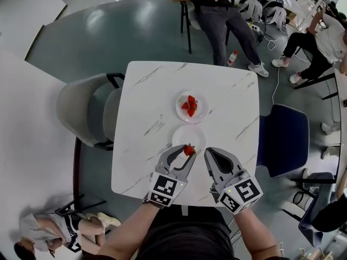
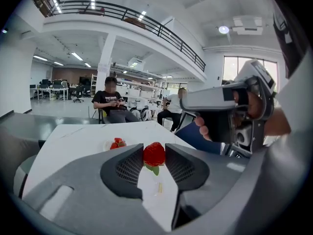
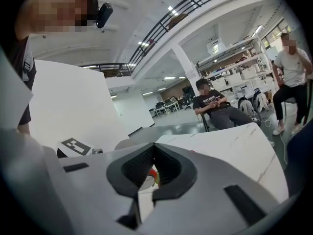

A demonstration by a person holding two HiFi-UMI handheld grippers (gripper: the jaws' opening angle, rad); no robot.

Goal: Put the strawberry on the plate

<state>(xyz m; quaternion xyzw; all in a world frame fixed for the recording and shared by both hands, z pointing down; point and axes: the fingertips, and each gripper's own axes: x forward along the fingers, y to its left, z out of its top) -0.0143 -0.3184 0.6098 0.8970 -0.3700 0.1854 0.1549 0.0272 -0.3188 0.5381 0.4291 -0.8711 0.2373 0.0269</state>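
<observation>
A red strawberry [image 1: 188, 149] [image 2: 154, 153] with green leaves is gripped between the jaws of my left gripper [image 1: 188, 153] [image 2: 154, 156]. It hangs over the near rim of an empty white plate [image 1: 189, 135] on the white marble table [image 1: 146, 118]. Farther back, a second white plate [image 1: 201, 111] holds several strawberries [image 1: 190, 105] [image 2: 116, 143]. My right gripper [image 1: 207, 152] [image 3: 153, 146] is just right of the held strawberry, its jaws closed with nothing in them. Through the gap behind its tips, the right gripper view shows a sliver of the strawberry [image 3: 153, 175].
A grey chair [image 1: 87, 110] stands at the table's left side and a blue chair [image 1: 284, 140] at its right. People sit beyond the far edge and at the lower left. The table's front edge lies just under both grippers.
</observation>
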